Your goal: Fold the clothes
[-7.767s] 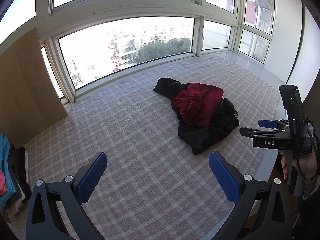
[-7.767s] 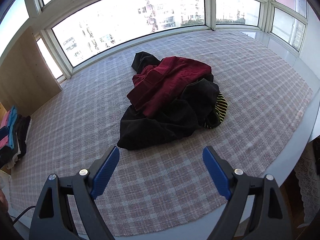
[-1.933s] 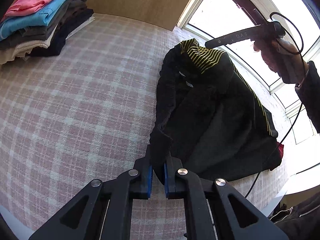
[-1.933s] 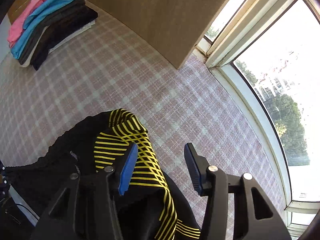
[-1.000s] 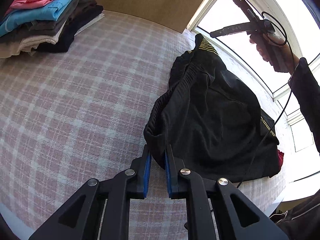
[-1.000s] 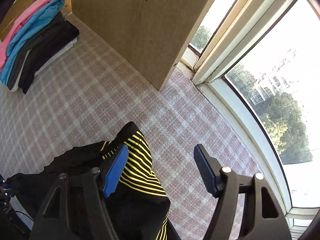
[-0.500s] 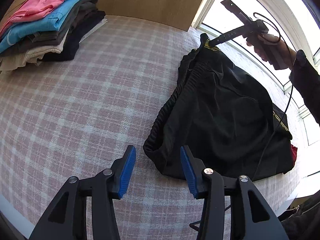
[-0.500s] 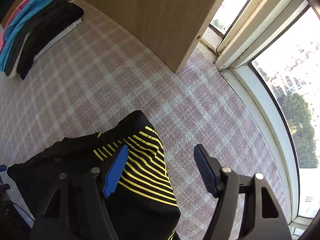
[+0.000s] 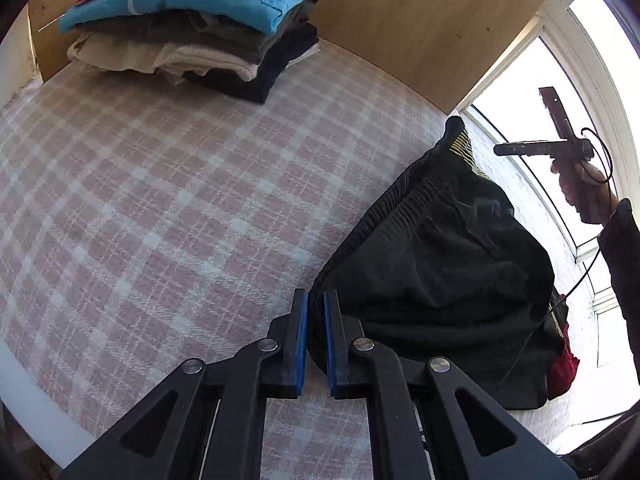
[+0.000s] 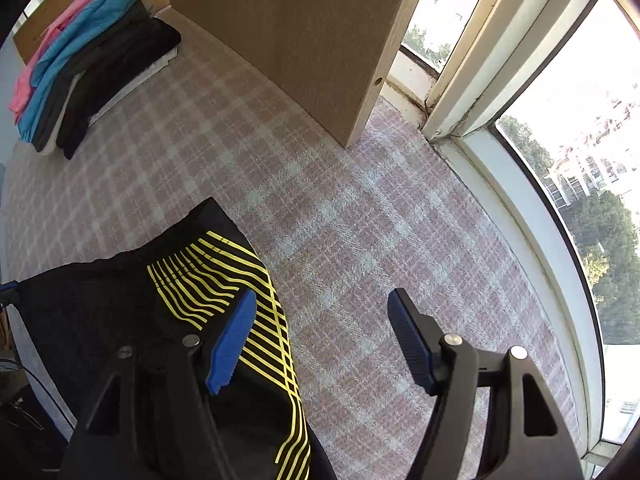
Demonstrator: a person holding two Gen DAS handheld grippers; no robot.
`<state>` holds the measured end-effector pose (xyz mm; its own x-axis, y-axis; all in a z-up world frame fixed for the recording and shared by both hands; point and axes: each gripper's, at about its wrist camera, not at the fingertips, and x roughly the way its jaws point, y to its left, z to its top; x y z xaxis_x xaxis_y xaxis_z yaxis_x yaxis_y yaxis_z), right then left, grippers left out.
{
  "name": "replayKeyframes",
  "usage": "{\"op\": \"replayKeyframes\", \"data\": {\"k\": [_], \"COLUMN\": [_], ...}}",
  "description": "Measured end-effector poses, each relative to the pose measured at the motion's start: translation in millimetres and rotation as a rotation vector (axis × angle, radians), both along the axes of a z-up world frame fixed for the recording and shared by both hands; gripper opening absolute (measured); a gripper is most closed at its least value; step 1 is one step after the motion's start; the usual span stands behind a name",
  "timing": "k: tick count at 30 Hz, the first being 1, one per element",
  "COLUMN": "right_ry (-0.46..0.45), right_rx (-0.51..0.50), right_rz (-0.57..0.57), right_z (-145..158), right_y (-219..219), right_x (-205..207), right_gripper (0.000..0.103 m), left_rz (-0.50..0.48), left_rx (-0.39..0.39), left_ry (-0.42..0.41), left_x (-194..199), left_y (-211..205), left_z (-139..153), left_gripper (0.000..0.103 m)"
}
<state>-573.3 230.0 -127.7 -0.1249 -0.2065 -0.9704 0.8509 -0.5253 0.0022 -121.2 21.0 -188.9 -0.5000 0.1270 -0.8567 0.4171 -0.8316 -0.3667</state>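
Black shorts with yellow stripes lie spread on the pink checked cloth. My left gripper is shut on the near corner of their waistband. My right gripper is open and empty, hovering just above the striped far corner of the shorts. In the left wrist view the right gripper shows held up above the far end of the shorts. A red garment peeks from under the shorts at the right.
A stack of folded clothes, pink and blue on top, sits at the back left against a wooden panel. Window frames border the far side. The cloth's white front edge lies near left.
My left gripper, open half a second ago, has closed on the waistband corner. My right gripper has risen off the striped corner and stays open.
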Motion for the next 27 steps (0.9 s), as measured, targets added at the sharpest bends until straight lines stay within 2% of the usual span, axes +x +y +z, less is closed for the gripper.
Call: {"op": "replayKeyframes", "data": {"k": [6, 9, 11, 13, 15, 19, 25, 26, 27], "right_ry": [-0.068, -0.131, -0.177, -0.209, -0.189, -0.059, -0.051, -0.052, -0.054], "right_rx": [-0.013, -0.047, -0.065, -0.07, -0.036, 0.065, 0.102, 0.102, 0.1], "right_rz": [0.087, 0.123, 0.153, 0.202, 0.253, 0.32, 0.283, 0.268, 0.26], "right_z": [-8.0, -4.0, -3.5, -15.0, -29.7, -46.0, -58.8, -58.7, -57.2], "right_y": [-30.1, -43.2, -53.2, -65.4, -83.6, -105.4, -115.3, -114.8, -113.9], "right_x": [40.1, 79.7, 107.7, 131.2, 152.3, 178.2, 185.4, 186.1, 187.6], "right_gripper": [0.068, 0.068, 0.068, 0.068, 0.068, 0.068, 0.067, 0.063, 0.049], "left_rz": [-0.051, -0.02, 0.001, 0.008, 0.005, -0.012, -0.047, -0.059, -0.072], "left_rx": [-0.035, -0.019, -0.011, -0.019, -0.038, -0.053, -0.056, -0.058, -0.058], "left_ry": [-0.006, -0.02, 0.001, 0.018, 0.033, 0.053, 0.07, 0.071, 0.076], "left_x": [-2.3, 2.4, 9.6, 16.1, 22.1, 33.6, 37.9, 37.4, 36.9], "left_y": [10.9, 2.3, -5.6, -12.4, -18.4, -29.0, -39.3, -39.9, -40.0], "left_z": [0.4, -0.7, 4.4, 10.6, 17.3, 23.2, 17.3, 17.1, 17.3], "left_gripper": [0.009, 0.019, 0.024, 0.027, 0.027, 0.029, 0.029, 0.029, 0.029]}}
